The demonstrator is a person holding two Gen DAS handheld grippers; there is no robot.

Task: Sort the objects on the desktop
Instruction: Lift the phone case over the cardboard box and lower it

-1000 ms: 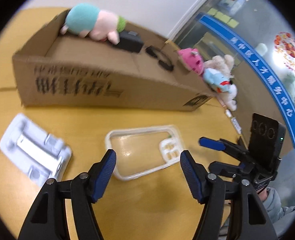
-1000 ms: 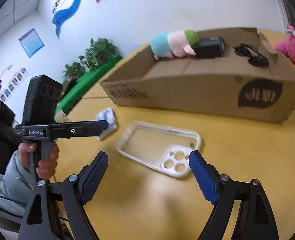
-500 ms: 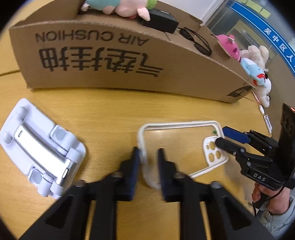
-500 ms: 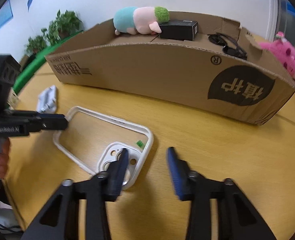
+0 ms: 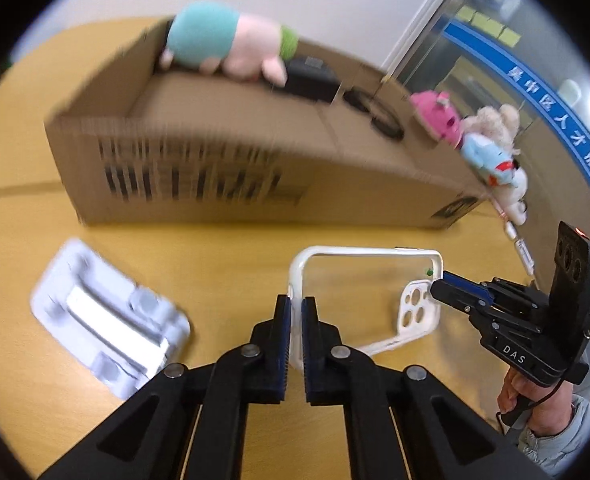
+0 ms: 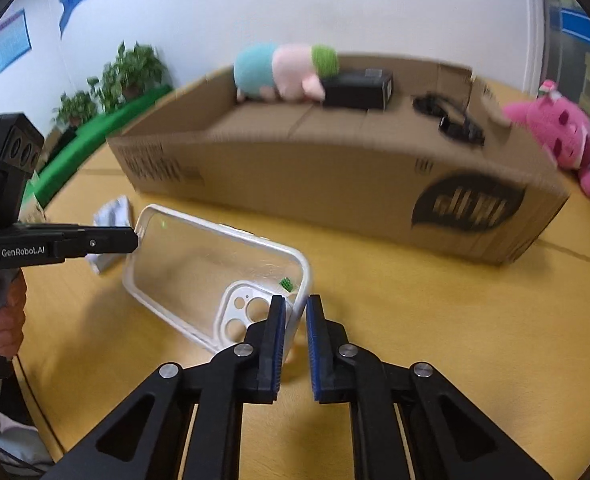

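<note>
Phone case (image 5: 359, 300): clear with a white rim, held between both grippers and tilted above the yellow table (image 5: 223, 248), just in front of the cardboard box (image 5: 255, 176).
Left gripper (image 5: 293, 344): blue-padded fingers pinched tight on the plain end of the case's rim.
Right gripper (image 6: 293, 340): fingers closed on the rim at the camera-cutout end of the case.
Cardboard box: long and open-topped, lying across the table. Inside it are a teal and pink plush toy (image 6: 283, 70), a black box (image 6: 359, 88) touching the toy, and dark sunglasses (image 6: 447, 118) farther right.
White plastic tray (image 5: 107, 320): flat on the table to the left of the case, blurred.
Pink plush (image 6: 551, 136): outside the box at its right end, beside a pale blue and cream plush (image 5: 495, 160).
</note>
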